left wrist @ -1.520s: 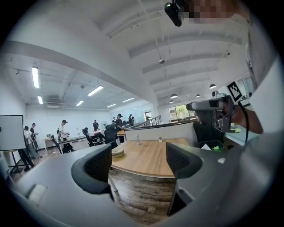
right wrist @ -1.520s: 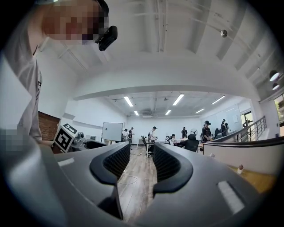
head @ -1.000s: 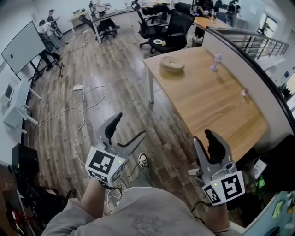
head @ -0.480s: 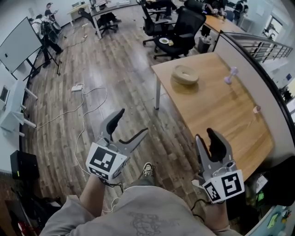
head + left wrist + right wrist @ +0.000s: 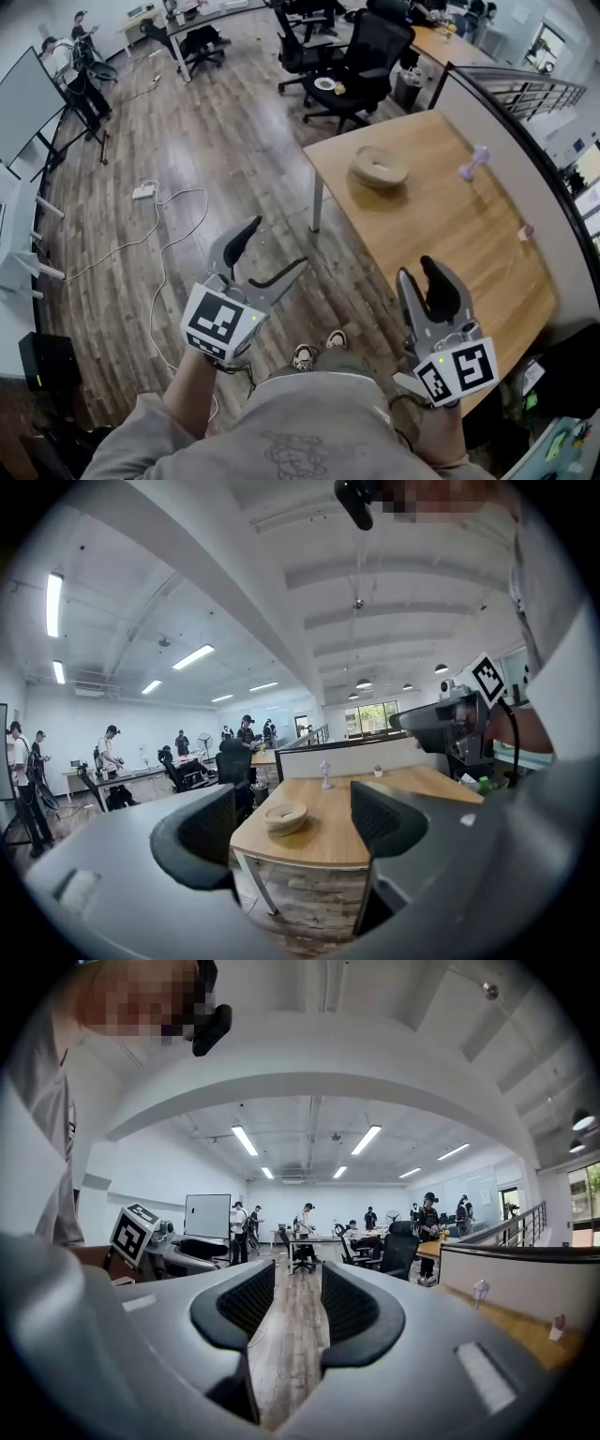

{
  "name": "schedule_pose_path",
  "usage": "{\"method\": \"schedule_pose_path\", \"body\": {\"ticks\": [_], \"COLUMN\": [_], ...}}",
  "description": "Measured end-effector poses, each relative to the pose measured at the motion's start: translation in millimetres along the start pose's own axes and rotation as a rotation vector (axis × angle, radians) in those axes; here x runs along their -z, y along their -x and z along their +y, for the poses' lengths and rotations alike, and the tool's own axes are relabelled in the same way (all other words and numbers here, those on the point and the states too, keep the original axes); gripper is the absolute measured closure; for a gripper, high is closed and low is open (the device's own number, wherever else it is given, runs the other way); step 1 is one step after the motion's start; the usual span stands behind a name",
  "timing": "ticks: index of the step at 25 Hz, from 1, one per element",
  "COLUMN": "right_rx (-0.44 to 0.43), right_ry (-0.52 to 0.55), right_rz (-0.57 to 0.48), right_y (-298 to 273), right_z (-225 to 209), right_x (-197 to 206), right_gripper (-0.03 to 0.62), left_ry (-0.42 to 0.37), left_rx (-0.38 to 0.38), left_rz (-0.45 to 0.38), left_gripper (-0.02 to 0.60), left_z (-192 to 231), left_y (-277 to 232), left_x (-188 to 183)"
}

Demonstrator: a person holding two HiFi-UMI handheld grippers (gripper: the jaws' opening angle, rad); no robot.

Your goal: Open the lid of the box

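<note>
Two grippers show at the bottom of the head view, and neither one holds anything. The left gripper (image 5: 277, 246), at the lower left, has its jaws wide apart with only air between them. The right gripper (image 5: 419, 272), at the lower right, has its jaws close together with a thin gap, and nothing is in that gap. Between them, at the bottom middle, are the person's shoes (image 5: 315, 349) on the wood floor (image 5: 234, 141). A white cable (image 5: 169, 217) lies on the floor at the left.

None of the job is done yet, I think. Both grippers are well apart from the box and nothing touches it. All of it is left to do: get to the table, take hold of the lid and lift it.

The wooden table (image 5: 441, 234) fills the right side of the picture. The box (image 5: 379, 167) is the round tan thing near the table's far left corner, in the upper middle. It has a dip in its top. From here I cannot tell the lid from the box, or what is inside. A small purple thing (image 5: 473, 161) stands to its right. Black office chairs (image 5: 370, 47) are past the table at the top.
</note>
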State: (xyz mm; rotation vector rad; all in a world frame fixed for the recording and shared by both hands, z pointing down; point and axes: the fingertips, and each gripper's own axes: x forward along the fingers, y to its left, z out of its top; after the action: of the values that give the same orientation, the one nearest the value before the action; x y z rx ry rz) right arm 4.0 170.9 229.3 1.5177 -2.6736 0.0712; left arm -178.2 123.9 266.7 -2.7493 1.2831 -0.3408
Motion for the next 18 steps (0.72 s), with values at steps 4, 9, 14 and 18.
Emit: {"method": "schedule_pose_path", "body": {"ticks": [4,9,14,18], "right_rx": [0.02,0.032,0.026,0.024], "right_ry": [-0.006,-0.021,-0.038,-0.041], "right_rz": [0.016,0.031,0.07,0.115], "right_y": [-23.8,-72.8,-129.6,-174.3], "right_z": [-24.0,-69.8,-125.3,-170.2], "right_x": [5.9,14.3,27.4,41.3], "right_gripper": [0.436,0.436,0.436,0.436], "left_ry": [0.002,0.002,-0.012,-0.034], "left_rx": [0.026,0.035,0.043,0.067], "left_rz": [0.012,0.034,0.06,0.083], "left_gripper": [0.199,0.199,0.199,0.199], "left_z": [14.5,44.5,76.7,94.8], "left_y": [-34.8,-94.2,-165.2,-221.2], "left_x": [3.8,9.2,13.9,21.1]}}
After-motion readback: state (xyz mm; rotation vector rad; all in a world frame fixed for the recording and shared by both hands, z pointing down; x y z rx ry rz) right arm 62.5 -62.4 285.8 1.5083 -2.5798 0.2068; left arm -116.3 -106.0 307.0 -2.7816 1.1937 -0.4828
